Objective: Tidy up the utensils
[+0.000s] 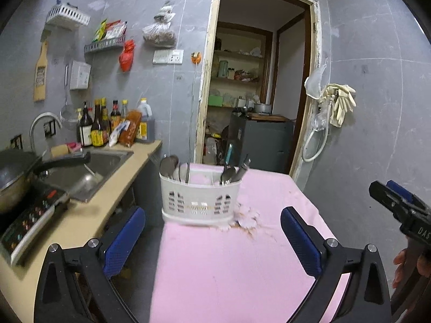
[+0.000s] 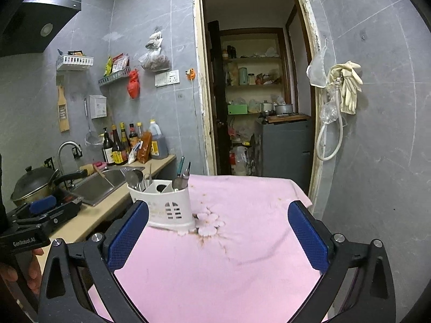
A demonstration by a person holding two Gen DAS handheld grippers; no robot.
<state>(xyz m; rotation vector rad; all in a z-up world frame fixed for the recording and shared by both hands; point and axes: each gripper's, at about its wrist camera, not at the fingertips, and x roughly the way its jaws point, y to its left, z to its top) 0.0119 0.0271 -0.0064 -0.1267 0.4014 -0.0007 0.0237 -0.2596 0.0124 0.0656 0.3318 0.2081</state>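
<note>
Left wrist view: both the left gripper [image 1: 212, 242] and right gripper [image 2: 218, 238] gape wide, empty, short of the utensil caddy [image 1: 200, 202]; sorting looks finished, probably.

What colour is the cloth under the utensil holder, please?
Pink cloth, stained brown near the holder; clearest in the right wrist view.

The left claw [image 2: 40, 210] body reads "GenRobot.AI"; the right claw [image 1: 396, 196] shows "DAS".

Two matching tools here: the left gripper [image 1: 212, 238] shows black angular arms, silver round screw heads and blue dimpled pads [image 1: 301, 242]. The right gripper [image 2: 218, 235] looks identical, blue pads on black. White lettering marks each black body, "GenRobot.AI" on the left one.
</note>
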